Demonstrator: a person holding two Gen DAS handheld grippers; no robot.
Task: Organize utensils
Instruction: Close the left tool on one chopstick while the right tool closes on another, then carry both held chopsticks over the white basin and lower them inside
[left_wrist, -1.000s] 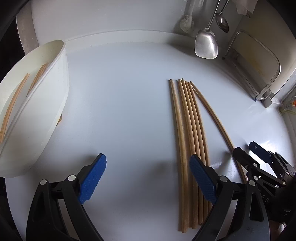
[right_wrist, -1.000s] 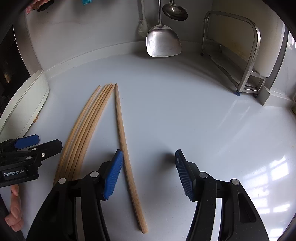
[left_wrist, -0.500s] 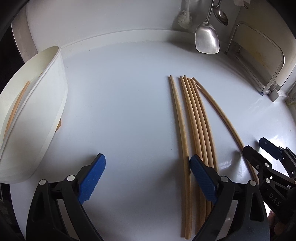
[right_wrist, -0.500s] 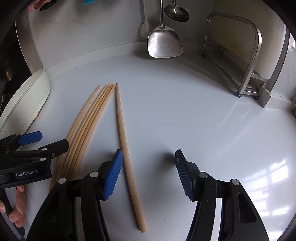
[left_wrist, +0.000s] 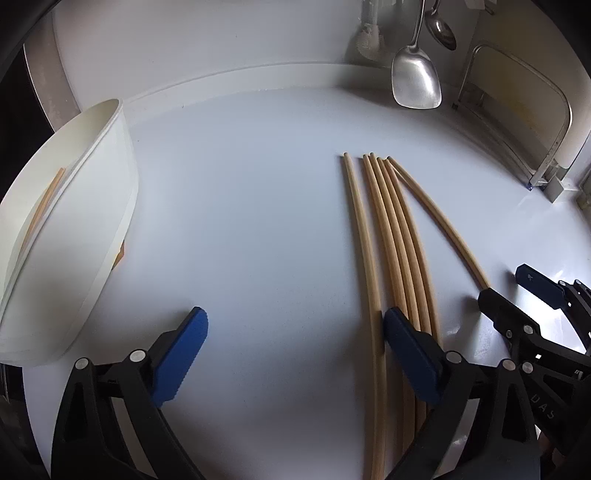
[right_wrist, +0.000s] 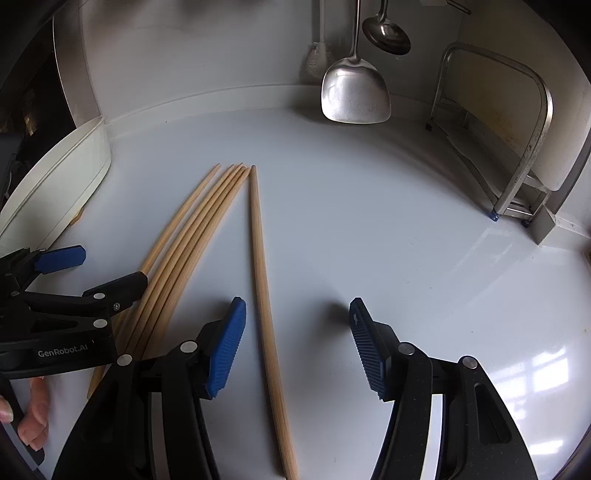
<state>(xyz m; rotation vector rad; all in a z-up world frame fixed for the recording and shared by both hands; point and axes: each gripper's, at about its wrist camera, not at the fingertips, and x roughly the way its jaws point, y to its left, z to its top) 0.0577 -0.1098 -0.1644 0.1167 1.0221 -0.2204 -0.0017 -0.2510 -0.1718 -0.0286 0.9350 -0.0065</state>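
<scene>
On the white counter (left_wrist: 240, 229), six pale wooden chopsticks (left_wrist: 391, 236) are lying with long axes running away from the cameras, tips toward the back wall. Only the left wrist view is showing inside the white tub (left_wrist: 66, 236), where another chopstick (left_wrist: 44, 201) is resting. Only the right wrist view is showing the single chopstick (right_wrist: 264, 295) between the right gripper (right_wrist: 297, 343) jaws, untouched. The left gripper (left_wrist: 295, 354) is closing, one pad beside the leftmost stick, gripping nothing.

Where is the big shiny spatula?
The metal spatula hangs at the back wall in the right wrist view, beside a ladle and left of the metal rack, beyond the chopsticks.
</scene>
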